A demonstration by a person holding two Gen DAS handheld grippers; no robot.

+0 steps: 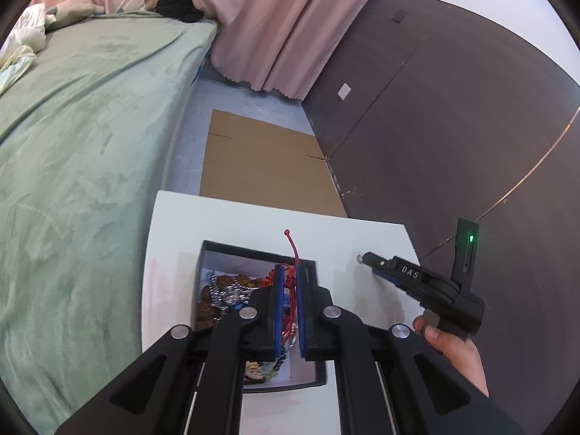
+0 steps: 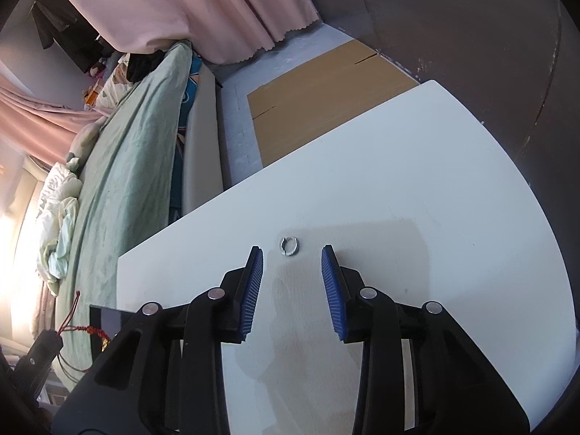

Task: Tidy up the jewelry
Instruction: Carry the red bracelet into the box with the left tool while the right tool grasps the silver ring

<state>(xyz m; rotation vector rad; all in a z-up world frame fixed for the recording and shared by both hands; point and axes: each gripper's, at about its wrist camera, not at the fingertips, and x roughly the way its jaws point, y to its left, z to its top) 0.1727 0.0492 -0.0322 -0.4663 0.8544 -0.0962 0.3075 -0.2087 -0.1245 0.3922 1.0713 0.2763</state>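
Observation:
My left gripper (image 1: 290, 272) is shut on a red cord bracelet (image 1: 291, 253) above a black jewelry box (image 1: 253, 248) on the white table (image 1: 174, 239). The cord's loose end sticks up past the fingertips. Several bead and chain pieces (image 1: 224, 290) lie in the box. My right gripper (image 2: 291, 253) stands open over the table, with a small silver ring (image 2: 289, 245) lying flat just beyond and between its fingertips. In the left wrist view the right gripper (image 1: 364, 259) points at that ring (image 1: 360, 258). The left gripper with the red cord (image 2: 72, 320) shows at the right wrist view's lower left.
A bed with a green blanket (image 1: 72, 166) runs along the table's left side. Flat cardboard (image 1: 261, 159) lies on the floor past the table's far edge. Pink curtains (image 1: 268, 25) and a dark wardrobe (image 1: 453, 108) stand behind. A hand (image 1: 453, 348) holds the right gripper.

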